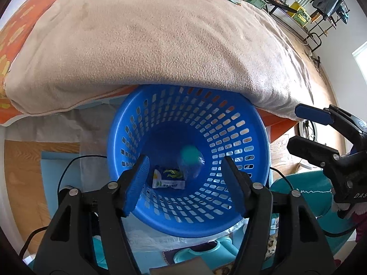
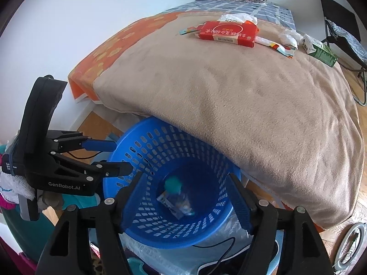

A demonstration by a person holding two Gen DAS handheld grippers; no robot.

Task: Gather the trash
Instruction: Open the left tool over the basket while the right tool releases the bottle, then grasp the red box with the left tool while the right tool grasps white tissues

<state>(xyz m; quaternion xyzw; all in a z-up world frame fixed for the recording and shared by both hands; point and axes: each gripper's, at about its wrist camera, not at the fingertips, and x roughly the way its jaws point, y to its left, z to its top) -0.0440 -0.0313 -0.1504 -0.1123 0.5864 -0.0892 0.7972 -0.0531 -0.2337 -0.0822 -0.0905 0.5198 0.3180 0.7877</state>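
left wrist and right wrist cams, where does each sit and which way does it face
Left wrist view: on the left gripper, looking steeply down into the blue perforated plastic basket; its open jaws and the right gripper show.
Right wrist view: on the right gripper, facing down likewise; the left gripper shows.
Shared: basket, beige fleece blanket, red cardboard box.

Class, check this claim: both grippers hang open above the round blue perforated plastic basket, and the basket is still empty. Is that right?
One detail is wrong. The round blue perforated plastic basket is not empty: the left wrist view shows a small white and blue wrapper and a blurred clear bottle with a teal cap inside. The left gripper and right gripper do hang open above it.
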